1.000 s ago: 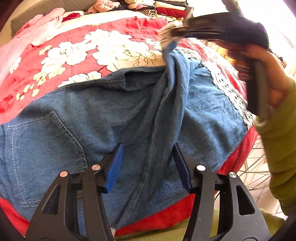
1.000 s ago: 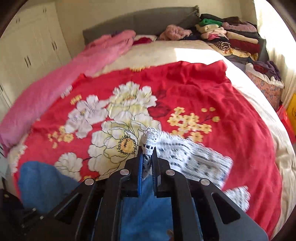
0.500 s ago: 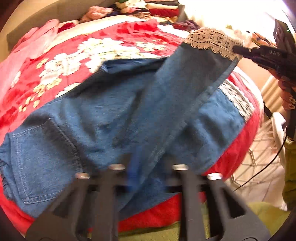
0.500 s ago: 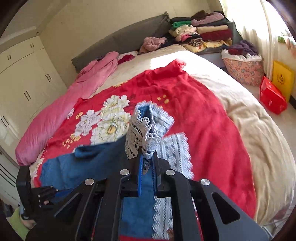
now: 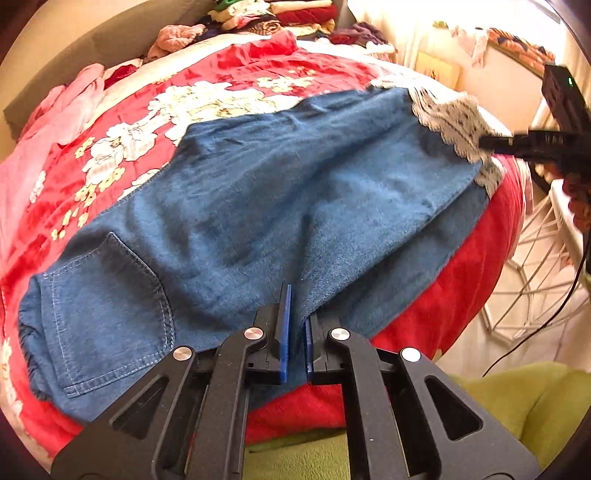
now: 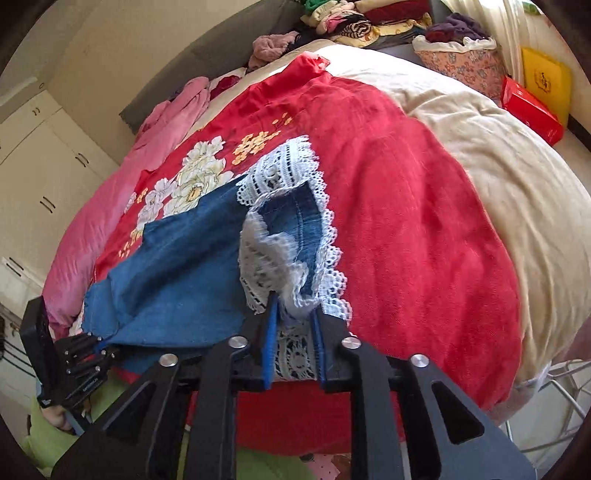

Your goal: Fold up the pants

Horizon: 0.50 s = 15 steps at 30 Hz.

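Observation:
Blue denim pants (image 5: 280,206) with white lace cuffs (image 5: 450,118) lie across a red floral blanket (image 5: 229,81) on the bed, one leg laid over the other. My left gripper (image 5: 295,325) is shut on the pants' near edge at the crotch. My right gripper (image 6: 293,325) has its jaws slightly apart around the lace cuff (image 6: 280,258) of the upper leg; the lace sits loosely between its fingers. The right gripper also shows at the right in the left wrist view (image 5: 491,142), at the cuff. The pants also show in the right wrist view (image 6: 177,266).
A pink blanket (image 6: 122,192) lies along the bed's left side. Folded clothes (image 6: 354,22) are stacked at the headboard. A floral basket (image 6: 458,62) and red and yellow boxes (image 6: 532,107) stand beside the bed. A white wire rack (image 5: 535,258) stands at the bed's near right corner.
The right gripper carried the lace cuff over, laying the leg across the other leg, and its jaws have parted. The left gripper has shut on the pants' near edge.

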Each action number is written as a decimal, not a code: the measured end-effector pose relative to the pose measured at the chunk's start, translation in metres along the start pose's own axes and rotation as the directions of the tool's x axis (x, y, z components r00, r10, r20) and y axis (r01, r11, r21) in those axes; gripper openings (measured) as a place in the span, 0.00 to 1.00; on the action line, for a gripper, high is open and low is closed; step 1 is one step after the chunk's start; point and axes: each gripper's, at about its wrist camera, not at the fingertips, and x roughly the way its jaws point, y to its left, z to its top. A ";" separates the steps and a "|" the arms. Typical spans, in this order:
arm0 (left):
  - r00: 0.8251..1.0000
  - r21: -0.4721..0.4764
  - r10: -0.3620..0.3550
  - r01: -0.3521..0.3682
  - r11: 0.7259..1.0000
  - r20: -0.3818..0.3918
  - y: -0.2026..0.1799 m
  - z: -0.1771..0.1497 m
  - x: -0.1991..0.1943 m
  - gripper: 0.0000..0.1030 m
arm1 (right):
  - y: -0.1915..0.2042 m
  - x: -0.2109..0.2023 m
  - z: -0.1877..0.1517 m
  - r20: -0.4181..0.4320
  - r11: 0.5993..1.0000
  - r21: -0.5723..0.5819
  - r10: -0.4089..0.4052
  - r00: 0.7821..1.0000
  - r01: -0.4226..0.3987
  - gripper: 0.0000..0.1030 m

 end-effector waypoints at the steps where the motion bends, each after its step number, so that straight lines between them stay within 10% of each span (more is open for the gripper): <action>1: 1.000 0.001 0.003 -0.003 1.000 -0.004 -0.001 -0.001 0.000 0.01 | -0.001 -0.002 0.001 -0.002 1.000 0.004 0.002 1.000 -0.002 0.18; 15: 0.999 -0.004 -0.022 0.022 1.000 -0.049 -0.003 -0.025 -0.006 0.04 | -0.010 -0.021 -0.012 -0.050 0.998 -0.011 -0.067 0.997 0.066 0.20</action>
